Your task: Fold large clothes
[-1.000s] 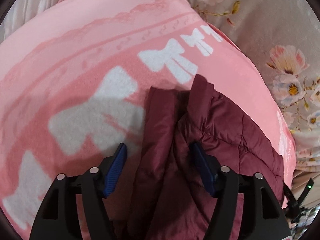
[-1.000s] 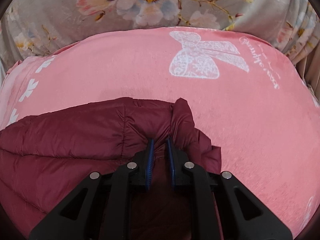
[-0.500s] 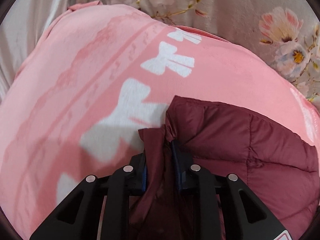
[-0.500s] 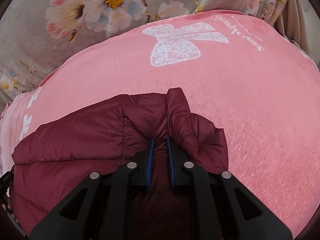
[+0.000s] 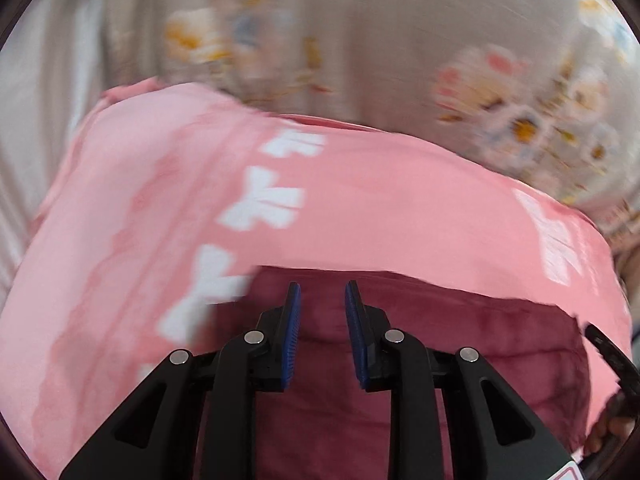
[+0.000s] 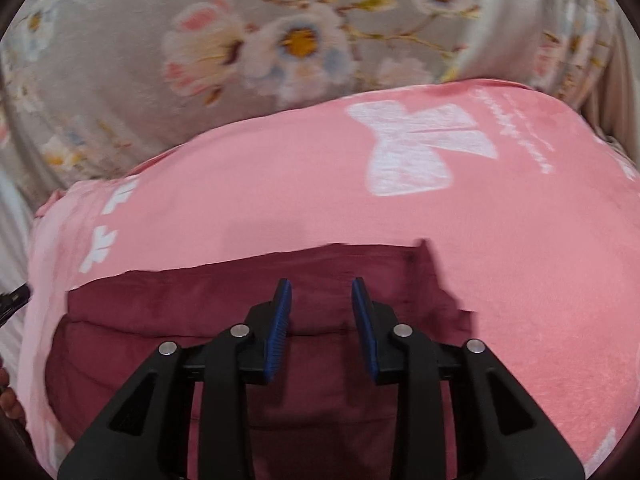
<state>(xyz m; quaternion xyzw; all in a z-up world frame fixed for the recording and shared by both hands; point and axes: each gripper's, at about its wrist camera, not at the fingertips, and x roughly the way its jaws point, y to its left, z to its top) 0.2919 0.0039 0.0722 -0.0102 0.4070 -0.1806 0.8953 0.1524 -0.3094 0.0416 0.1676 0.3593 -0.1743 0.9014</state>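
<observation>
The maroon jacket (image 6: 224,308) lies folded on the pink blanket (image 6: 280,200), both the left gripper (image 5: 320,286) and the right gripper (image 6: 321,282) above it, jaws slightly parted and empty, so the puffy released fold may spring open.

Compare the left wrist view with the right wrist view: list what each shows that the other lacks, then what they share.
Only the left wrist view shows the left gripper, open above the maroon jacket, and a column of small white bows running down the pink blanket.

Only the right wrist view shows the right gripper, jaws just opened and empty, and one large white bow with script lettering beside it.

Both show the jacket lying flat on the blanket, with the floral bedding behind.
</observation>
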